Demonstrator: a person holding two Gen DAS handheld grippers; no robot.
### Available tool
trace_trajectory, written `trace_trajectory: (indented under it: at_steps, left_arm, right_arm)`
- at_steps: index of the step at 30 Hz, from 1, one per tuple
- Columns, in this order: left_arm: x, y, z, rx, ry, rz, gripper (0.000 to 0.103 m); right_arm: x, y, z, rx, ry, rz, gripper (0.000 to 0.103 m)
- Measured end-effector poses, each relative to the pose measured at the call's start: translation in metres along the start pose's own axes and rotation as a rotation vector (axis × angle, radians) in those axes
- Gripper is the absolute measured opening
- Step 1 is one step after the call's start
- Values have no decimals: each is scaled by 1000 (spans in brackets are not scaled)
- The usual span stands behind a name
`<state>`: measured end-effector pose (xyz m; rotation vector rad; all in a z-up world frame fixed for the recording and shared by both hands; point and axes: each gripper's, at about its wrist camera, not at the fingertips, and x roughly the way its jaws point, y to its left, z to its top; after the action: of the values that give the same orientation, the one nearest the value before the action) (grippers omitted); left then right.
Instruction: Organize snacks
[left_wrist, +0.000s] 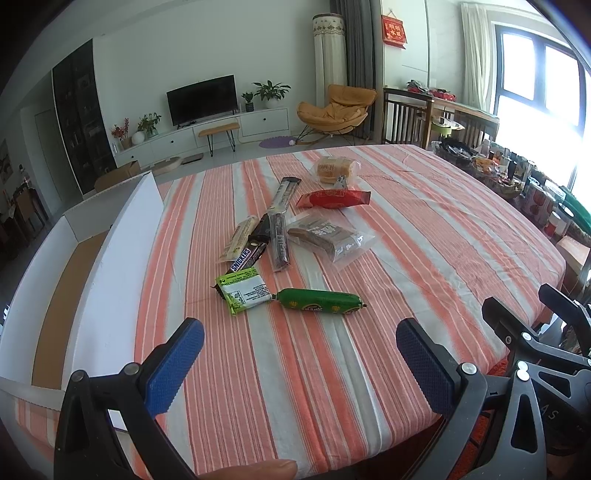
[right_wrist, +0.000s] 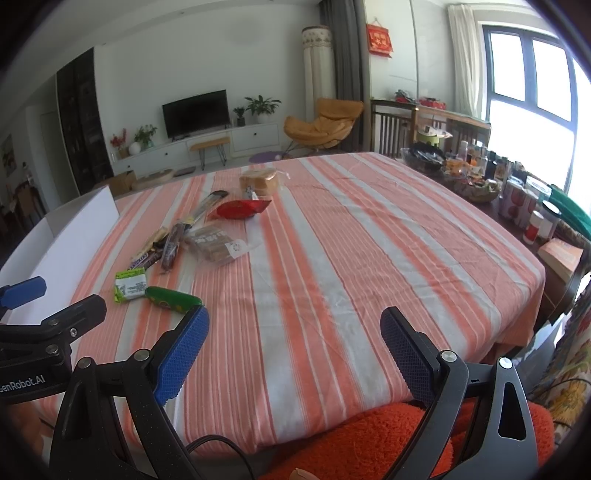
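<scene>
Both tongs hang over the near edge of the striped tabletop (left_wrist: 424, 236), the left tongs (left_wrist: 299, 365) and the right tongs (right_wrist: 295, 354) each spread wide apart and holding nothing. The snacks lie in a loose heap ahead of the left tongs and ahead and to the left of the right pair. Nearest is a green sausage (left_wrist: 319, 301), plump and smooth-skinned, likely to roll or slip, so a hold across its middle looks safest. Touching its left tip is a flat green-and-white packet (left_wrist: 243, 291), light and crinkly, best pinched at an edge. Beyond it a Snickers bar (left_wrist: 246, 258) lies half under a pale wrapped bar (left_wrist: 240, 238) and beside a dark stick pack (left_wrist: 279, 240), so each of these will probably drag its neighbours. A clear bag of brown slices (left_wrist: 328, 236) looks brittle inside slippery film. Farther off lie a long dark stick (left_wrist: 286, 194), a red packet (left_wrist: 334, 199), and a soft bag of bread (left_wrist: 332, 170) that will crush under a hard squeeze. To the left of the left tongs stands a white cardboard box (left_wrist: 122, 236), open-topped, its raised flap standing between heap and hollow, judged the likely destination.
</scene>
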<state>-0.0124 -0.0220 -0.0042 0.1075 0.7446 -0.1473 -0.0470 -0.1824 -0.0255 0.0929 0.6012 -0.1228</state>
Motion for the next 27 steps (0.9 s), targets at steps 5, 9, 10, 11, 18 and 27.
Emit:
trace_trajectory:
  at_steps: [5, 9, 10, 11, 18, 27]
  left_arm:
    - [0, 0, 0, 0, 1, 0, 103]
    - [0, 0, -1, 2, 2, -2, 103]
    - [0, 0, -1, 2, 2, -1, 103]
    - [0, 0, -1, 3, 2, -1, 103]
    - [1, 2, -3, 1, 6, -2, 103]
    - [2, 2, -4, 1, 9, -3, 103]
  right_arm:
    - [0, 0, 0, -1, 0, 1, 96]
    - [0, 0, 0, 1, 0, 0, 96]
    - [0, 0, 0, 0, 0, 0, 96]
    - [0, 0, 0, 0, 0, 0, 96]
    - [0, 0, 0, 0, 0, 1, 96]
    - [0, 0, 0, 1, -1, 0, 96]
